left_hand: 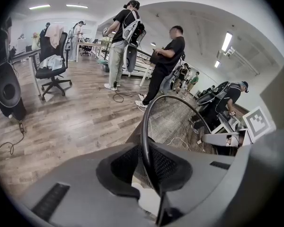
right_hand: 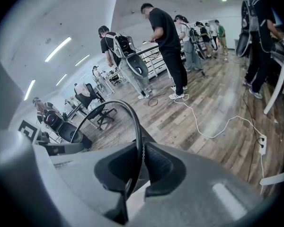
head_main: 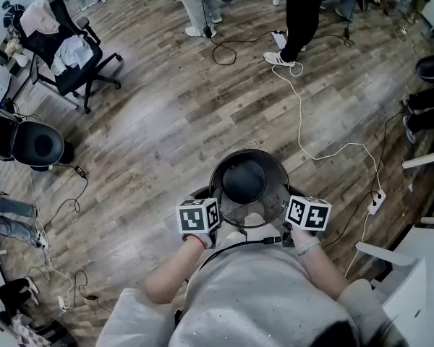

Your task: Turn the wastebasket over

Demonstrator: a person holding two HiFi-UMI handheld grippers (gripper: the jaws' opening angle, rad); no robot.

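The wastebasket is a round black wire-mesh bin, held just in front of me with its mouth towards my head and its dark solid bottom visible inside. My left gripper grips the rim on the near left, and my right gripper grips it on the near right. In the left gripper view the black rim runs between the jaws of the left gripper, which are shut on it. In the right gripper view the rim is likewise pinched by the right gripper, with the mesh wall to the left.
Wooden floor lies all round. A white cable leads to a power strip on the right. A white desk stands near right. An office chair and a round black seat stand left. People stand at the back.
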